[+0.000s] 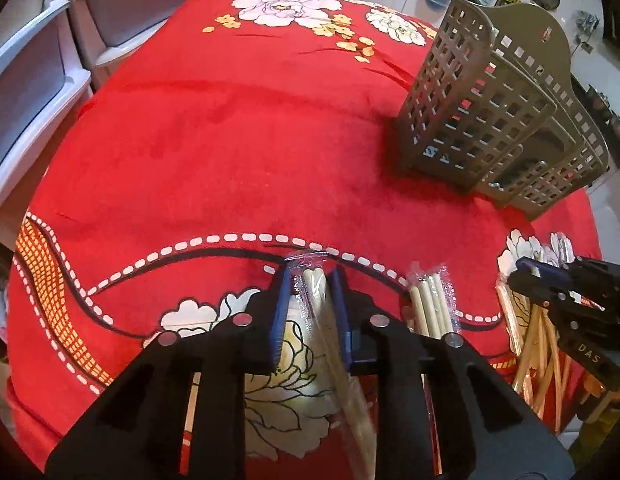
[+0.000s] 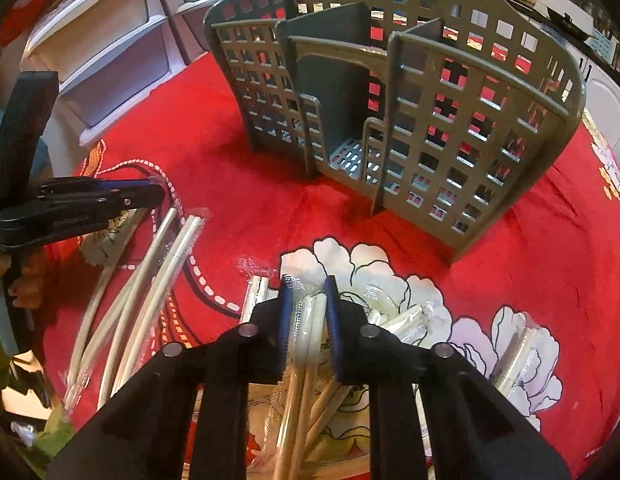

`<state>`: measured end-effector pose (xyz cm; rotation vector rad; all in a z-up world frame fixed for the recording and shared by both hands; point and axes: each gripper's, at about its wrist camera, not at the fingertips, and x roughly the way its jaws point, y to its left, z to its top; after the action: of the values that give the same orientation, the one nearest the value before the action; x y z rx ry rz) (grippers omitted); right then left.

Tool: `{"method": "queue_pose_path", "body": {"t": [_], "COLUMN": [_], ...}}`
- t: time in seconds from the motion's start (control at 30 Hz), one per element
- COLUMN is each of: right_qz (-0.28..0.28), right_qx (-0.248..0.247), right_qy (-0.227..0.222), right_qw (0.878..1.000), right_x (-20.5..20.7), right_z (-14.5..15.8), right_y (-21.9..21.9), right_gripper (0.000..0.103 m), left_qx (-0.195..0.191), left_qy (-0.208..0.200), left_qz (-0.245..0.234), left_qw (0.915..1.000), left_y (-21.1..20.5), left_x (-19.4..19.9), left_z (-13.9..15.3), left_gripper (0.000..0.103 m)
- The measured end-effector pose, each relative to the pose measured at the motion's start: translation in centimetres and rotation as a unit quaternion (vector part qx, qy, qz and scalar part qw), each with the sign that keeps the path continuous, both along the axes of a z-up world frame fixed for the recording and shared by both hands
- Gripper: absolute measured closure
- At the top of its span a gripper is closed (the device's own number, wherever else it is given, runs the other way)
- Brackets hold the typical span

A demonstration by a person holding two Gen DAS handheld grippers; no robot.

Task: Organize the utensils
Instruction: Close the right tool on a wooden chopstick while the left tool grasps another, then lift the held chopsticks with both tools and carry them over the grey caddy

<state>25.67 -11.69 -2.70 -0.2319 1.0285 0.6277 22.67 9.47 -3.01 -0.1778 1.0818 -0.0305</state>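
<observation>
My left gripper (image 1: 311,280) is shut on a plastic-wrapped pair of pale wooden chopsticks (image 1: 316,300), which lies lengthwise between the blue pads over the red flowered tablecloth (image 1: 230,152). In the same way, my right gripper (image 2: 309,292) is shut on another wrapped pair of chopsticks (image 2: 312,320). A grey lattice utensil holder (image 1: 490,112) with empty compartments stands upright beyond both grippers. The right wrist view shows the holder (image 2: 410,120) just ahead. The right gripper (image 1: 550,280) shows at the right edge of the left wrist view. The left gripper (image 2: 142,196) shows at the left of the right wrist view.
More wrapped chopsticks lie loose on the cloth: a pack (image 1: 432,304) right of my left gripper, a heap (image 1: 538,352) under the right gripper, long ones (image 2: 150,280) and another pack (image 2: 514,360). White plastic drawers (image 1: 30,60) stand off the table's left side.
</observation>
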Motion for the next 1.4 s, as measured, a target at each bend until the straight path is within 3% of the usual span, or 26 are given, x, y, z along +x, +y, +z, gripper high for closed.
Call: {"method": "queue_pose_path", "body": {"t": [0.03,0.27,0.63,0.93,1.17,1.4], "right_qz": [0.001,0.000,-0.010,-0.024,-0.048,-0.082], "right_qx": [0.004,0.042,0.121,0.185,0.218,0.236], "right_qy": [-0.001,-0.017,-0.087,-0.171,-0.224,-0.273], "right_qw": [1.000,0.999,0.989,0.967,0.949,0.929], "right_x": [-0.1,-1.0,-2.6,-4.1,-3.0,-1.0], "right_z": [0.2,2.8,9.9,16.6,21.1,24.0], "right_y": [-0.1,-1.7,-4.2,-6.0,-7.2,-8.5], "right_gripper": [0.092,0.094,0.095,0.097,0.097,0.097], "left_qx": [-0.001,-0.024,-0.049,-0.069,-0.068,-0.061], "left_qy": [0.000,-0.029,-0.145,-0.237,-0.295,-0.322], "left_qz": [0.000,0.000,-0.033,-0.061,-0.065,-0.048], "left_qw": [1.0000,0.9993,0.9877,0.9672,0.9507,0.9435], "left_y": [0.1,0.3,-1.4,-3.4,-4.5,-4.8], "left_x": [0.0,-0.5,-2.1,-3.2,-2.8,-0.9], "left_z": [0.1,2.6,12.1,18.9,23.5,25.6], "left_gripper": [0.096,0.098,0.102,0.102,0.102,0.102]}}
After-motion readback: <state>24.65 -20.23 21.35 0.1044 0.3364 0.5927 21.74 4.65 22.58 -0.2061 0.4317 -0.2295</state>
